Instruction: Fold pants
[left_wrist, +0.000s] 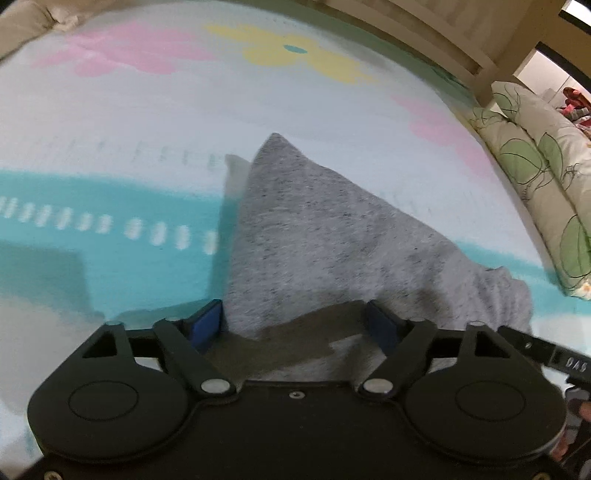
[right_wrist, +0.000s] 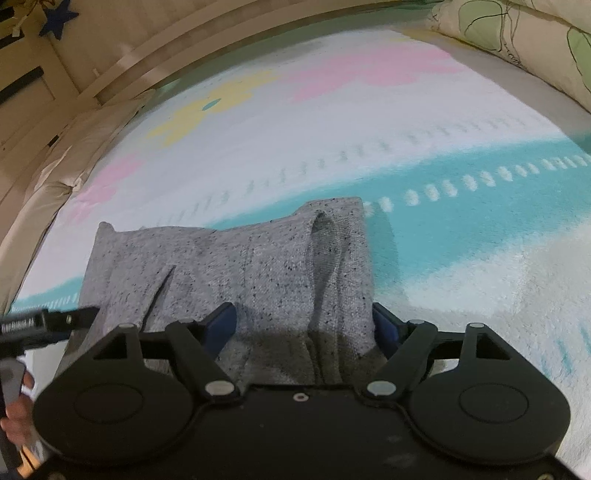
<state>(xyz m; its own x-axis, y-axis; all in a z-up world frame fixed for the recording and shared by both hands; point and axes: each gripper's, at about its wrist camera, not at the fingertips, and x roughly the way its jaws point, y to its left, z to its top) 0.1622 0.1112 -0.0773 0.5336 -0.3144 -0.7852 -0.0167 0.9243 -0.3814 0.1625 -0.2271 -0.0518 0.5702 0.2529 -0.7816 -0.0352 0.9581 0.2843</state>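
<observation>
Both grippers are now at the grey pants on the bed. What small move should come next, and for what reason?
Probably close both grippers. The left gripper and the right gripper each stand open with the speckled grey knit pants lying between the blue pads, so nothing is gripped yet. The pants rest bunched on the pastel flower-patterned blanket; a firm hold seems needed before any fold.
</observation>
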